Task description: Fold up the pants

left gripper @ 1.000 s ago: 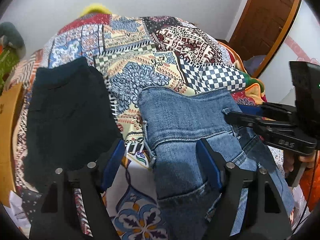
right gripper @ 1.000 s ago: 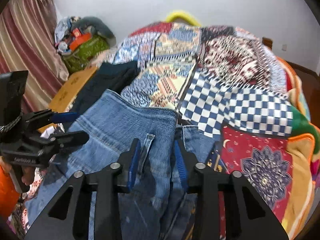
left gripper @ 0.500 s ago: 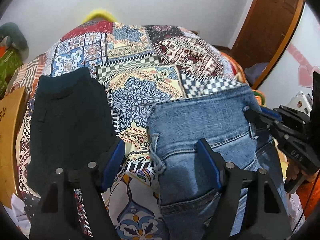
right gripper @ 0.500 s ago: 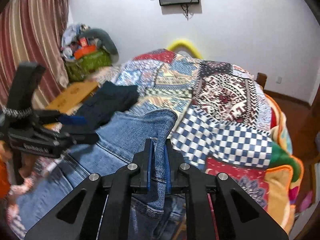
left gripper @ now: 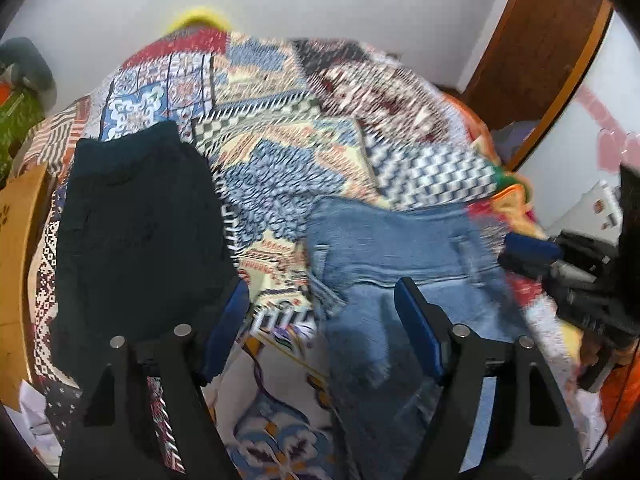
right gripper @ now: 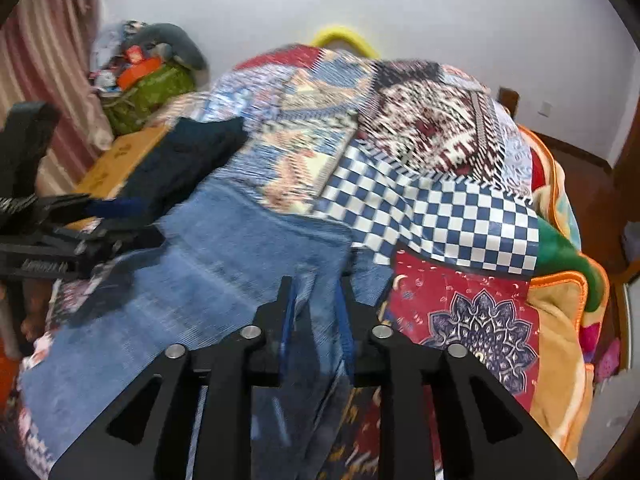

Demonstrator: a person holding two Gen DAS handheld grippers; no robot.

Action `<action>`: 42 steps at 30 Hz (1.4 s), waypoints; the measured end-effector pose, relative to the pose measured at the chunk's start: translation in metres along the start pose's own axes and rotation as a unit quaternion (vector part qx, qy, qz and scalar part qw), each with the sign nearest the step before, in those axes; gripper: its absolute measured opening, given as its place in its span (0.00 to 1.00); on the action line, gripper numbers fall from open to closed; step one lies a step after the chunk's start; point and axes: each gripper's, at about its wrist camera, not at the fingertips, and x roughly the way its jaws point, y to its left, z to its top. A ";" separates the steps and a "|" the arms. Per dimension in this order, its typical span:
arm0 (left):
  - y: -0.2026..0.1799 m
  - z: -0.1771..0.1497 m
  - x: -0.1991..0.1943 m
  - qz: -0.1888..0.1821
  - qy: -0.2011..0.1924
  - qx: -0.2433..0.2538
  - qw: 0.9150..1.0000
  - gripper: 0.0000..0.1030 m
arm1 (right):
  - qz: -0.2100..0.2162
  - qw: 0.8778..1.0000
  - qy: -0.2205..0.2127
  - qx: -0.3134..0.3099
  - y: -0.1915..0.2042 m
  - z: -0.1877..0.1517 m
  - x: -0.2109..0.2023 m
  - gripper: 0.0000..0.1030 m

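Your right gripper (right gripper: 316, 312) was nearest, its blue pads a little apart and opening, with a soft fold of the blue jeans (right gripper: 224, 264) between them. Whether the pads touched the cloth was too blurry to tell. Your left gripper (left gripper: 322, 320) stood wide and held nothing, over the edge of the jeans (left gripper: 400, 248). The jeans lay rumpled on the bumpy patchwork blanket (left gripper: 280, 128). Beside them sat flat, dark folded pants (left gripper: 136, 224). Far back was a smooth white wall (right gripper: 440, 12).
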 end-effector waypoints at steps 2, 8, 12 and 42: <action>-0.005 -0.008 -0.011 -0.017 -0.003 0.002 1.000 0.73 | 0.013 1.000 -0.010 0.000 0.005 -0.010 -0.015 0.44; -0.019 -0.050 -0.004 0.024 0.029 0.043 0.998 0.74 | 0.022 0.999 0.025 -0.001 0.015 -0.049 -0.013 0.44; -0.004 -0.069 -0.014 0.024 0.020 0.014 0.999 0.75 | 0.023 0.999 0.036 0.034 0.004 -0.077 -0.014 0.48; -0.014 -0.054 0.008 -0.038 0.085 0.021 0.995 0.92 | 0.081 0.985 0.041 0.150 -0.025 -0.087 -0.006 0.68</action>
